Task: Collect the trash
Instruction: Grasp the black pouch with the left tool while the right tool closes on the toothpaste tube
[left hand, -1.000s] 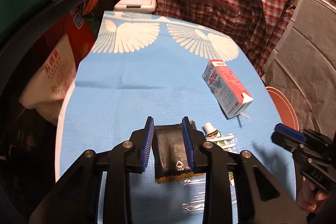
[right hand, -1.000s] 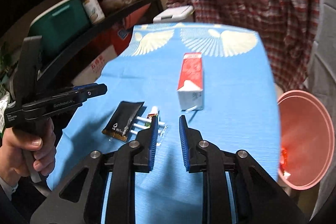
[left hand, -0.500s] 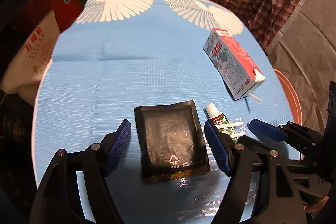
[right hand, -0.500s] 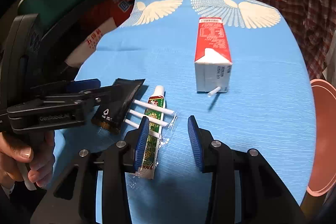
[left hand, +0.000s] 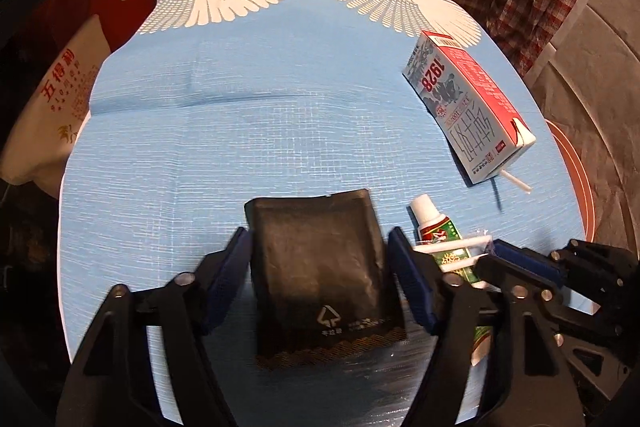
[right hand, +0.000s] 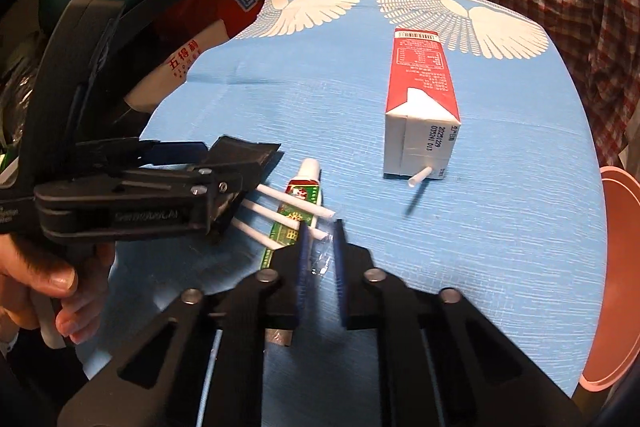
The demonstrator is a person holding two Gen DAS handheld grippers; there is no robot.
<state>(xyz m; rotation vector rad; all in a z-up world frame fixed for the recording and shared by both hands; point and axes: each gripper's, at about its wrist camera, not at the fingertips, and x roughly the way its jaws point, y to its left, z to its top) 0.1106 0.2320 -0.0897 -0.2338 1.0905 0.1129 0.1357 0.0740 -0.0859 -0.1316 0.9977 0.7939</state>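
While left tool closes around black pouch, right tool pinches clear wrapper.

Counts: 1 black foil pouch; 1 milk carton with 1 straw; 1 small tube; 3 white sticks; 1 clear wrapper; 1 pink bin; 2 grippers.
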